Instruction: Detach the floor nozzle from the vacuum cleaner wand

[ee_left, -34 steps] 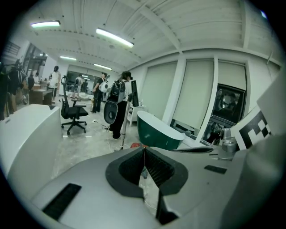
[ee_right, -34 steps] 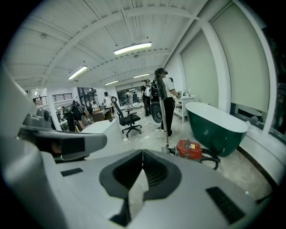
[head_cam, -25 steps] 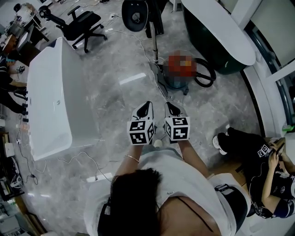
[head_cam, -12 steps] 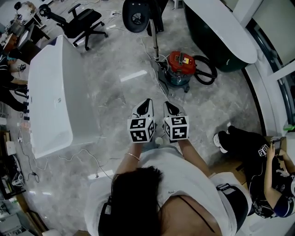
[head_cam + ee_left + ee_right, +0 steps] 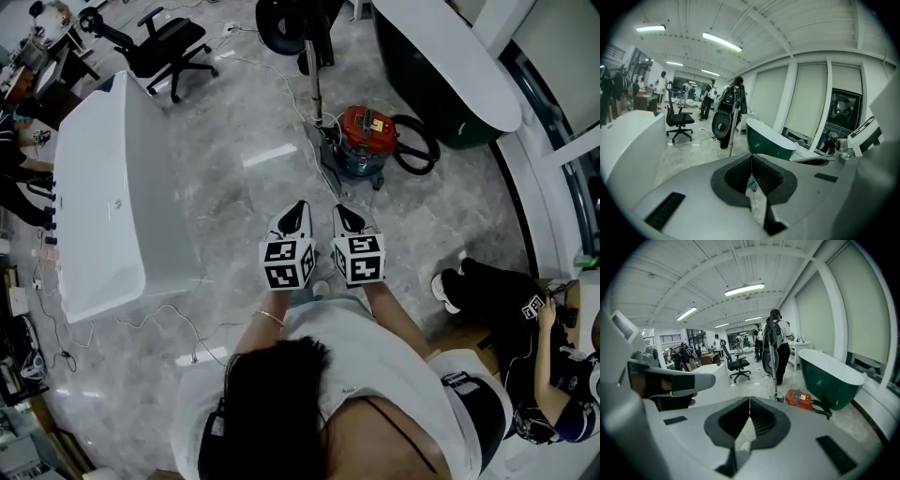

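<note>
Left tongs point(image 5: 298, 210) and right tongs point(image 5: 343, 214): both closed, nothing between the jaws, held side by side above the floor point(image 5: 234, 187), well apart from the work. Red vacuum point(image 5: 366, 129) sits on the floor ahead, between white tub point(image 5: 103, 187) and green tub point(image 5: 441, 56). Wand point(image 5: 315, 80) stands upright just beside it, nozzle point(image 5: 328, 161) at its foot on the floor.

Overhead, low views; shared vacuum cleaner point(image 5: 364, 131)
</note>
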